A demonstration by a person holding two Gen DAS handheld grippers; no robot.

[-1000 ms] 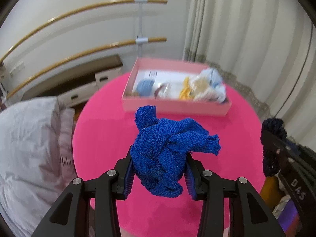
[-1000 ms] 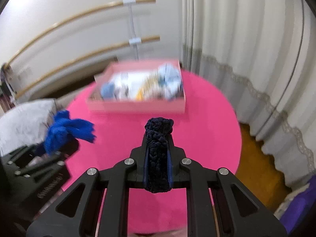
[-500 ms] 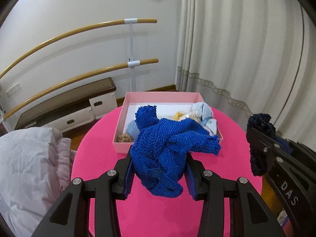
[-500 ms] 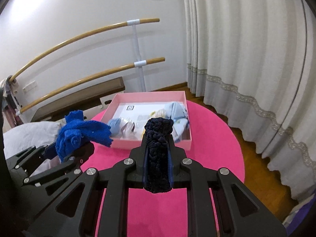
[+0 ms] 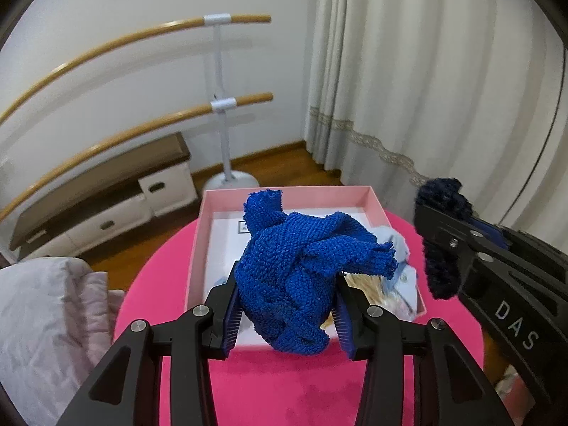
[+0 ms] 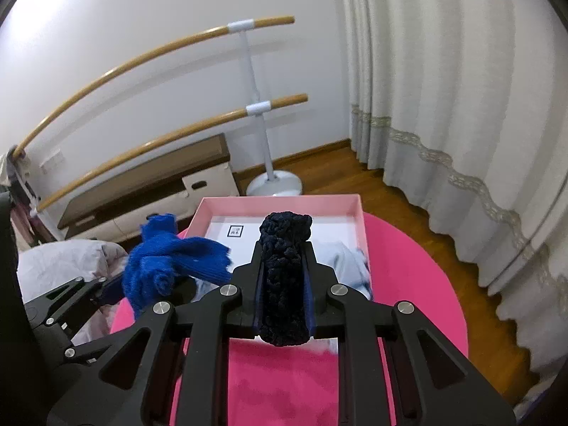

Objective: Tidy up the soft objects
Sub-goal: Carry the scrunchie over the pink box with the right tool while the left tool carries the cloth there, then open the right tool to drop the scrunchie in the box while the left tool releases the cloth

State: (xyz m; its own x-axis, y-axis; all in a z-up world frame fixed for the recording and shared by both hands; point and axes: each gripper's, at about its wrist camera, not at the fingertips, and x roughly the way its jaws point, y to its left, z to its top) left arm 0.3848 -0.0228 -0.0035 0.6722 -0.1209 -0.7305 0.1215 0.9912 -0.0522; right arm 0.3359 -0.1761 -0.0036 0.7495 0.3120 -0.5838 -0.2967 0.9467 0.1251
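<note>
1. left gripper [image 5: 285,300] is clamped on a bright blue knitted cloth [image 5: 301,269], bunched between the pads and held in the air over the near half of the pink box [image 5: 284,193].
2. right gripper [image 6: 284,284] is pinched tight on a dark navy knitted piece [image 6: 284,277], standing upright between the pads, above the near edge of the same box.
3. the box sits toward the far side of the round pink bench [image 6: 408,269]. i can see soft things already in it: a pale blue fabric [image 6: 340,262] on the right, something yellowish under the blue cloth in the left view, too hidden to name.
4. my read on progress: part done. some items are boxed, two are in hand and not yet dropped.
5. left to do, i'd judge: lower both over a free patch of the box floor, let go, and check the bench for strays; the near bench shows none.
</note>
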